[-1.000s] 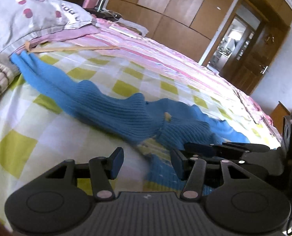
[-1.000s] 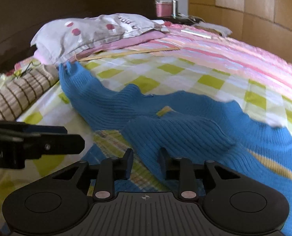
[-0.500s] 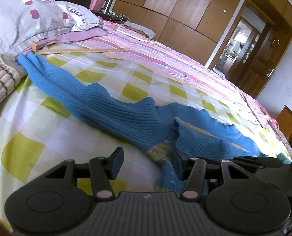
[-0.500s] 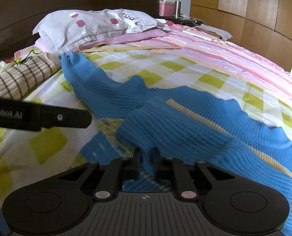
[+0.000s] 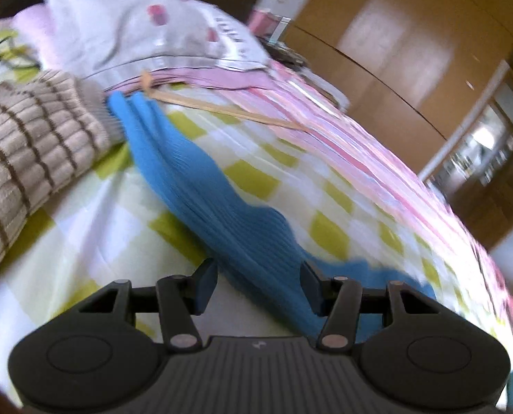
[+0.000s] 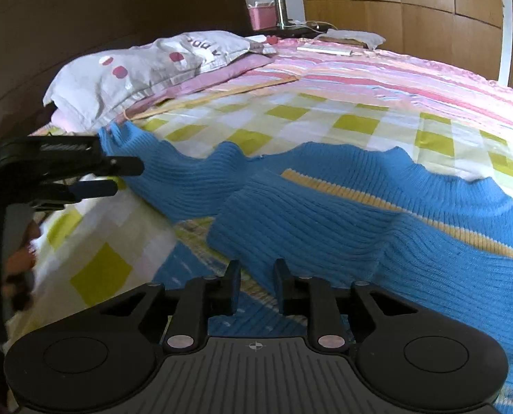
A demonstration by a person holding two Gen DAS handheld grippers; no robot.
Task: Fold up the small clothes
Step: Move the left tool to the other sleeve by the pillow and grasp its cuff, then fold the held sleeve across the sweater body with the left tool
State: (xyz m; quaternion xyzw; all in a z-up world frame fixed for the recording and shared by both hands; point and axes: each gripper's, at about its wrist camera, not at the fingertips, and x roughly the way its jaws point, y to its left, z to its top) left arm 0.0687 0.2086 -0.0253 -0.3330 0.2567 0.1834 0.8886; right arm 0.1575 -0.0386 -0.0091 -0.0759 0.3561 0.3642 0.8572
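The blue sweater [image 6: 325,214] is lying on the bed [image 6: 359,117]. The left tongs [image 5: 259,284] are hanging released over its sleeve; the right tongs [image 6: 256,283] are opening, the hem between them, ungripped.

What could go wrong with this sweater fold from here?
1. The right gripper is opening over the folded sleeve; the fold may spring back.
2. The left gripper straddles the long sleeve with open jaws and may pinch the sheet too.
3. That sleeve's cuff touches the striped knit, which might drag along.
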